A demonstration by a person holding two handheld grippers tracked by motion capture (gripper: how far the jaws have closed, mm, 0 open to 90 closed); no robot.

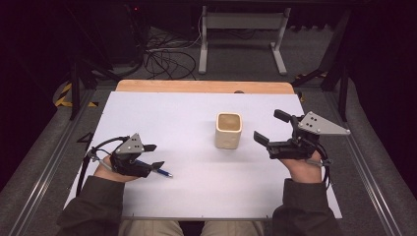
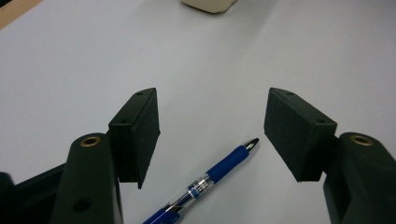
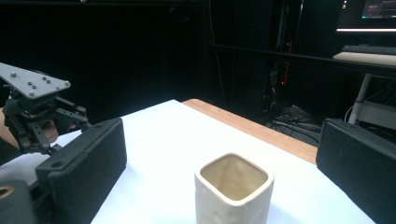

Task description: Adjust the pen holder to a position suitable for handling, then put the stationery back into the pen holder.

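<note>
The blue pen [image 2: 212,179] lay flat on the white table [image 1: 196,187], between the spread jaws of the left tool [image 2: 212,135] (untouched). Centre and lower before squeezing. The right tool [image 1: 268,129] waited released beside the cream cup [image 1: 229,130].

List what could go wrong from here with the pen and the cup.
1. The pen lies flat between the left gripper's open pads, untouched; closing on its round barrel may roll it away.
2. The cup stands upright between the right gripper's open pads; a nudge could tip it.
</note>
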